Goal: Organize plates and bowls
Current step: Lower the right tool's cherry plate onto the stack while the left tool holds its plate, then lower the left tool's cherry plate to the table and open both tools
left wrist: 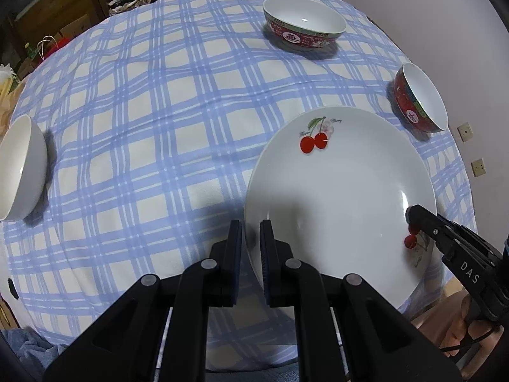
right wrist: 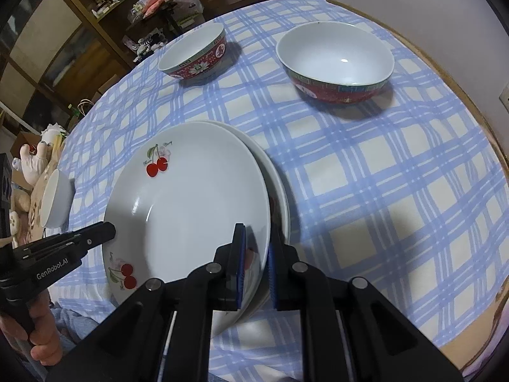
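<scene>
A white cherry plate point(left wrist: 343, 197) point(right wrist: 191, 210) is held over a second plate point(right wrist: 280, 184) on the blue checked tablecloth point(left wrist: 152, 133). My left gripper point(left wrist: 250, 235) is shut on the plate's left rim. My right gripper point(right wrist: 257, 251) is shut on its right rim and also shows in the left wrist view point(left wrist: 413, 219). Two red patterned bowls point(left wrist: 303, 24) point(left wrist: 420, 97) stand at the back right; they also show in the right wrist view point(right wrist: 194, 54) point(right wrist: 335, 60). A white bowl point(left wrist: 20, 167) point(right wrist: 55, 202) sits at the left edge.
A dark wooden shelf with clutter point(right wrist: 105, 9) stands beyond the table's far side. A white wall with sockets point(left wrist: 470, 146) is close on the right. Stuffed toys point(right wrist: 35, 159) lie off the table's left edge.
</scene>
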